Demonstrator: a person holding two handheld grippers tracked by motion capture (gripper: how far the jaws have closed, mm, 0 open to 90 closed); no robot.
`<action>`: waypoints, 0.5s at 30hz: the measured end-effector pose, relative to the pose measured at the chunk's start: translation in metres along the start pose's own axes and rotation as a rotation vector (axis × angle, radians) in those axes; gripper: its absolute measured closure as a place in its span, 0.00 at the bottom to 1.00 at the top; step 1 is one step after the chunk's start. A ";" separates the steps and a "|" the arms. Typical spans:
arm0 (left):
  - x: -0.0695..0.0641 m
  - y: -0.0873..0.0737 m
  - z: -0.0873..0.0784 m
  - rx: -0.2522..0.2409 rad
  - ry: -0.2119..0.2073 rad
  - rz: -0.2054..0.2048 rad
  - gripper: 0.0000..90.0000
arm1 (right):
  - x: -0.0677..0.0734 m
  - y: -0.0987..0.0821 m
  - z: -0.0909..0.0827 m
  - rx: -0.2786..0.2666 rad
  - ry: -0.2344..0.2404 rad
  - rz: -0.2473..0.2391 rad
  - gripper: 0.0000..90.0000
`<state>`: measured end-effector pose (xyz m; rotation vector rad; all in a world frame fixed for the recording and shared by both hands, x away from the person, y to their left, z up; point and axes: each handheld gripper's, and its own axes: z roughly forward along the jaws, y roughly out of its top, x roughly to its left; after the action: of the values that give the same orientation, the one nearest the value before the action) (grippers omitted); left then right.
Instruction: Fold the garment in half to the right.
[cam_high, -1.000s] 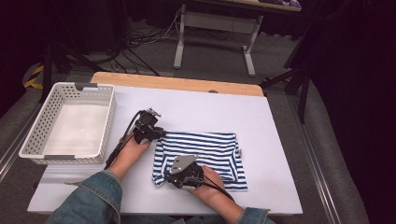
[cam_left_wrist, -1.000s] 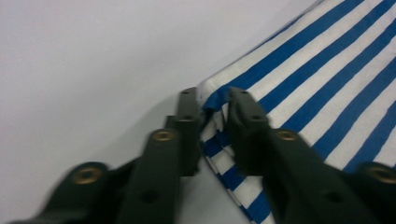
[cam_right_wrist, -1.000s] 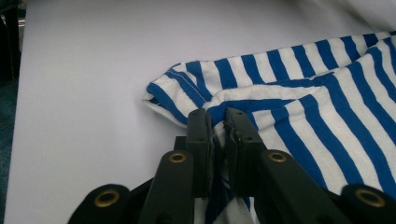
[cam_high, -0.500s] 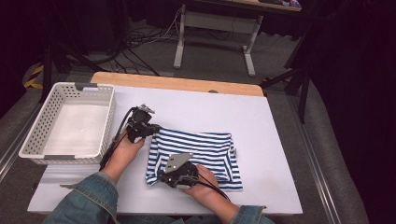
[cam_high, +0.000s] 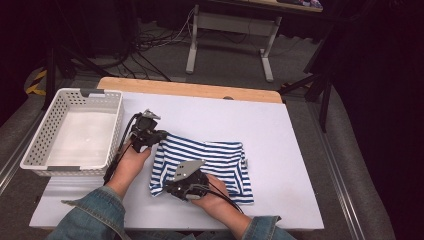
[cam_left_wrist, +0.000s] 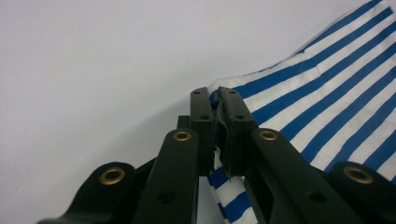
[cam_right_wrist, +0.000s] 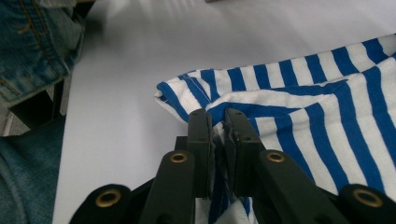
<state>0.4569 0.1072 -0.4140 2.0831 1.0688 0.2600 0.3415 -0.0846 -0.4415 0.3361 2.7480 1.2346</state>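
A blue-and-white striped cloth (cam_high: 215, 160) lies on the white table (cam_high: 280, 150), partly folded. My left gripper (cam_high: 159, 136) is shut on the cloth's upper left corner and holds it a little off the table. In the left gripper view its jaws pinch the striped cloth (cam_left_wrist: 327, 102) at the gripper (cam_left_wrist: 216, 95) tip. My right gripper (cam_high: 172, 189) is shut on the cloth's near left edge. In the right gripper view the jaws pinch a fold of the striped cloth (cam_right_wrist: 317, 102) at the gripper (cam_right_wrist: 217, 117) tip.
A white slotted basket (cam_high: 50, 135) stands at the table's left with a white cloth lying flat in it. The person's denim sleeves (cam_high: 95, 215) come in from the bottom. A wooden strip (cam_high: 200, 90) edges the table's far side.
The left gripper has lifted the cloth's upper left corner and drawn it slightly left. The cloth's left part has bunched and shifted, and the right gripper keeps its hold.
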 end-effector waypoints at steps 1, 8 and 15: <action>0.000 0.000 0.000 0.000 0.000 0.000 0.95 | 0.000 0.000 -0.002 -0.008 0.000 0.002 0.91; -0.017 0.017 -0.009 -0.085 -0.039 0.004 0.95 | -0.005 -0.004 -0.035 -0.087 0.002 0.039 0.91; -0.038 0.032 -0.006 -0.132 -0.094 0.029 0.95 | -0.008 -0.014 -0.067 -0.138 -0.013 0.078 0.91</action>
<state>0.4500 0.0700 -0.3812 1.9738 0.9408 0.2384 0.3338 -0.1443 -0.4072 0.4390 2.6442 1.4272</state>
